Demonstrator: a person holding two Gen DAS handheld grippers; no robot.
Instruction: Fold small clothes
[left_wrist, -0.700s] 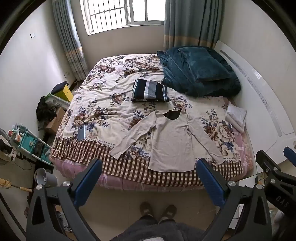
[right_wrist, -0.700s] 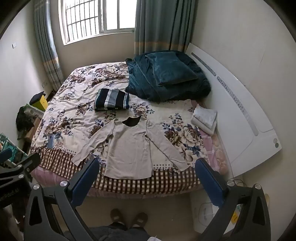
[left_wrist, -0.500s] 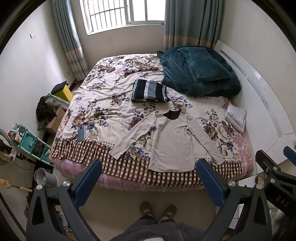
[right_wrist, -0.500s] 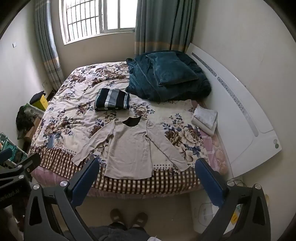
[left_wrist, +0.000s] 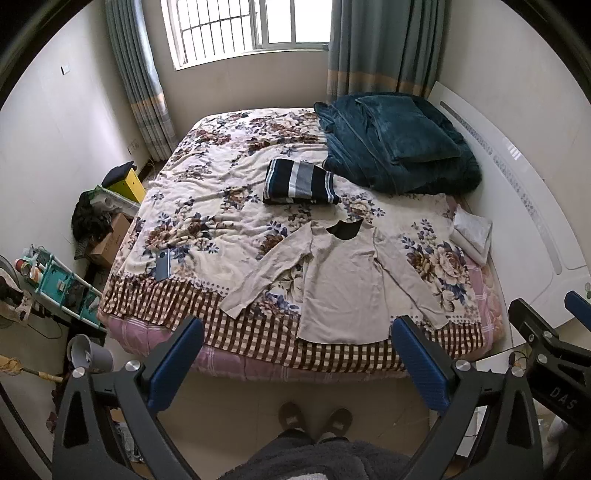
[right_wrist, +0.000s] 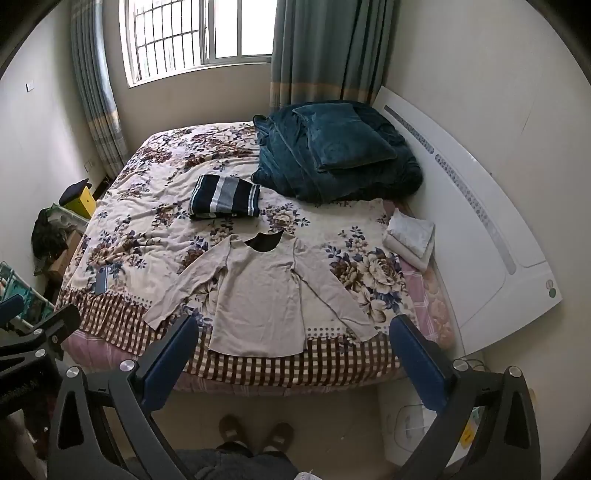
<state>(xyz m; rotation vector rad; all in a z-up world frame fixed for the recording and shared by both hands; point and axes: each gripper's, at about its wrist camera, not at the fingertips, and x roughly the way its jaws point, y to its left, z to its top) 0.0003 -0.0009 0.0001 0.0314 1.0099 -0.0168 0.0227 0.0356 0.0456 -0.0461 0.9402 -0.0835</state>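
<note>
- beige top (left_wrist: 343, 284) lies flat on the bed (left_wrist: 207, 206), sleeves spread;
- left gripper (left_wrist: 295, 354) released, above the floor;
- right gripper (right_wrist: 291, 350) released, holding nothing

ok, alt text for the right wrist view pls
A beige long-sleeved top lies spread flat, unfolded, near the foot edge of a floral bed. The open right gripper hovers short of it, holding nothing. A folded striped garment lies behind.
</note>
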